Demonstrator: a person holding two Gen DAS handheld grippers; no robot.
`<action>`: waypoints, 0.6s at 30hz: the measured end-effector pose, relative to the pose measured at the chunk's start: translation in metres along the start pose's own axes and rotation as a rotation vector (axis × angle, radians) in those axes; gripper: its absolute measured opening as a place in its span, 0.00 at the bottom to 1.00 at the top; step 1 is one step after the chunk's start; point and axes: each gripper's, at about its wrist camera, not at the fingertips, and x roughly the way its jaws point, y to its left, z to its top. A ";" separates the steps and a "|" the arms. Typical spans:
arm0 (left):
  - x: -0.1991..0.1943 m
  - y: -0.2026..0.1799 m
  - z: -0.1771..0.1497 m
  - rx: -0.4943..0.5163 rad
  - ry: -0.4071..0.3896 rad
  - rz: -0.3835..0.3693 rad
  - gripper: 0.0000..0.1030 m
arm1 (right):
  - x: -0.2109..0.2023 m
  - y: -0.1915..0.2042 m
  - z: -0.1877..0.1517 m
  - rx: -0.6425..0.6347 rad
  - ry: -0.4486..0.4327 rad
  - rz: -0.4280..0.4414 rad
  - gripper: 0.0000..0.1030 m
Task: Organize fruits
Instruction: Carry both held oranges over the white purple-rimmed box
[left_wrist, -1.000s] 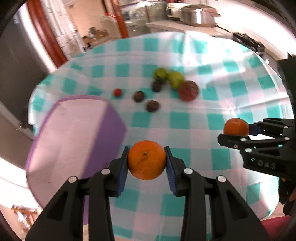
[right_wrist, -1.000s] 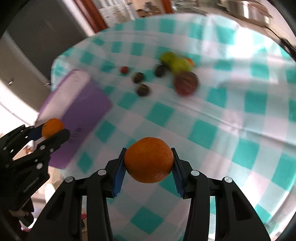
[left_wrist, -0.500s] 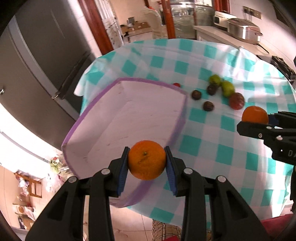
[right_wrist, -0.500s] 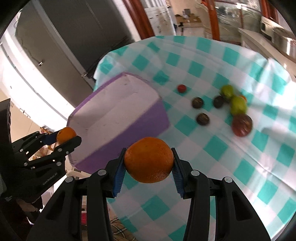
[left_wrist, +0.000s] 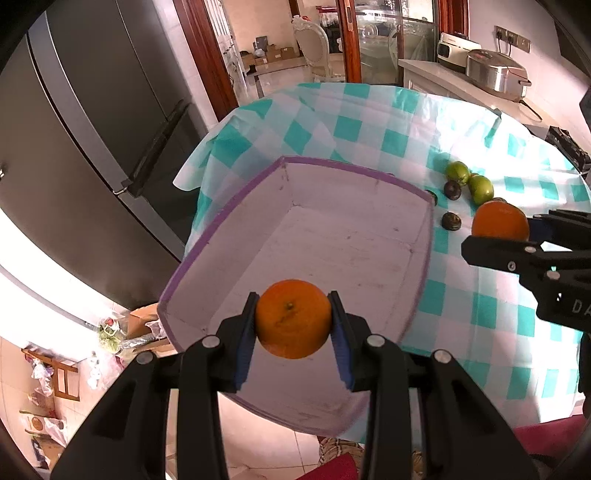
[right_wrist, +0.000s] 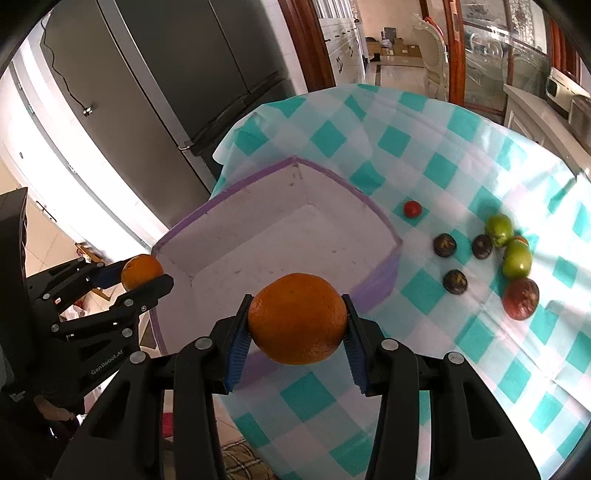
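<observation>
Kitchen setup here: round table (left_wrist: 458, 291) with a teal-checked cloth, big dark fridge (left_wrist: 85, 140) off to one side.

Left wrist view first. My left gripper (left_wrist: 293, 325) is clamped on an orange (left_wrist: 293, 323), pads snug against both sides, and it hangs right over the box (left_wrist: 354, 236), a purple-edged thing with a white inside and nothing in it that I can see. I'd say that's a carry position, held high so the fruit can drop straight in. Off to the side my right gripper (left_wrist: 502, 230) pokes into frame, closed on a second orange (left_wrist: 500, 221), nearer the loose fruit. Two limes (left_wrist: 469, 181) and a couple of dark round fruits (left_wrist: 452, 205) show past the box wall, and the wall hides whatever else sits there.

Right wrist view. Same grip from the other side: right gripper (right_wrist: 297, 325) pinching its orange (right_wrist: 297, 317) above the box's near corner (right_wrist: 384, 284), not over the middle yet by my guess. This view fills in what the other one misses: a small red fruit (right_wrist: 412, 209), three dark fruits (right_wrist: 456, 282), limes (right_wrist: 517, 258), and a reddish one (right_wrist: 521, 298), all on the cloth well apart from the box. The left gripper (right_wrist: 146, 275) sits at the box's far rim with its orange (right_wrist: 142, 272).
</observation>
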 end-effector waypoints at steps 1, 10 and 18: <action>0.003 0.004 0.000 0.003 0.002 -0.005 0.36 | 0.004 0.004 0.003 -0.001 0.002 -0.004 0.44; 0.028 0.034 0.005 0.029 0.026 -0.042 0.36 | 0.032 0.025 0.021 0.008 0.021 -0.024 0.44; 0.056 0.046 0.017 0.077 0.056 -0.078 0.36 | 0.056 0.028 0.032 0.047 0.039 -0.045 0.44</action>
